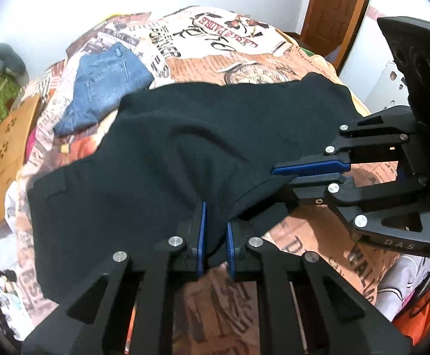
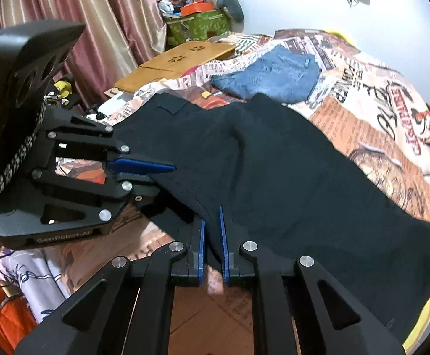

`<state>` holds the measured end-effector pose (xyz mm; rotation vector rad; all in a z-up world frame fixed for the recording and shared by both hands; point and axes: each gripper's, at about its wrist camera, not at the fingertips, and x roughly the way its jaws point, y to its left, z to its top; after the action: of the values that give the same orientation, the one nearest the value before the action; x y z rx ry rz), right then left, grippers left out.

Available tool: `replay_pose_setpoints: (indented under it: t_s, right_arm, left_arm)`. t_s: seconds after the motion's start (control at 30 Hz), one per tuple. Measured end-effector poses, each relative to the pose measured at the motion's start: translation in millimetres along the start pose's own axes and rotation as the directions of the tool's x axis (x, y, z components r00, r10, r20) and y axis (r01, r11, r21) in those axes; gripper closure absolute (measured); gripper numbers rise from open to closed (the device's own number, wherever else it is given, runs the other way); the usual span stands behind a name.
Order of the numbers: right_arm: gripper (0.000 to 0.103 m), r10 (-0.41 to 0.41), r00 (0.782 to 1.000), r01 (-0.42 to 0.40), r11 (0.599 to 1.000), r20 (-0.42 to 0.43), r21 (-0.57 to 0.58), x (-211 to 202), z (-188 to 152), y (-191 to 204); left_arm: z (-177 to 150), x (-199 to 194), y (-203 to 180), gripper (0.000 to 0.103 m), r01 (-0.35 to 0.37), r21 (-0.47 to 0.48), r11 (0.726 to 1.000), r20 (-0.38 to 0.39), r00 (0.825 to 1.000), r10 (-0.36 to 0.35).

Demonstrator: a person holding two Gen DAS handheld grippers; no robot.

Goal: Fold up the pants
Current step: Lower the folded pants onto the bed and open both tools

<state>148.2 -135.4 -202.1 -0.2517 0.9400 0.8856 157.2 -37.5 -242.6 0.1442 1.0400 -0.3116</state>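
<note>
Dark black pants [image 1: 185,136] lie spread across the bed, reaching from a pocketed end at the left to a far end at the right. My left gripper [image 1: 216,236] is shut on their near edge, with a fold of cloth pinched between the blue pads. My right gripper [image 1: 277,174] comes in from the right and grips the same hem. The right wrist view shows the pants [image 2: 288,162] again. There my right gripper [image 2: 212,230] is shut on the cloth, and my left gripper [image 2: 170,171] clamps the edge close beside it.
Folded blue jeans [image 1: 105,88] [image 2: 274,77] lie behind the pants on the newspaper-print bedspread [image 1: 244,47]. A wooden board [image 2: 179,62] rests at the bed's far corner. Curtains [image 2: 96,14], a cluttered green box [image 2: 200,23] and a brown door [image 1: 333,6] border the bed.
</note>
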Motion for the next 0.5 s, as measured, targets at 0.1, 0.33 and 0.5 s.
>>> replay_pose_setpoints:
  t_s: [0.1,0.33,0.5]
  right_arm:
    - [0.092,0.013,1.000,-0.013,0.999,-0.009,0.040,3,-4,-3]
    - [0.063,-0.002,1.000,-0.001,0.990,0.021,0.142,-19,-14,-19]
    - [0.061,-0.071,0.996,0.054,0.971,0.063,0.234,-47,-33,-45]
  left_arm:
    - [-3,0,-2,0.091,-0.004,-0.004,1.000,-0.001,1.000,0.004]
    - [-6,-15,-3,0.080,0.006,-0.001,1.000,-0.014,1.000,-0.006]
    - [-2,-32,0,0.064,-0.021,-0.016,1.000,0.024,0.999,0.021]
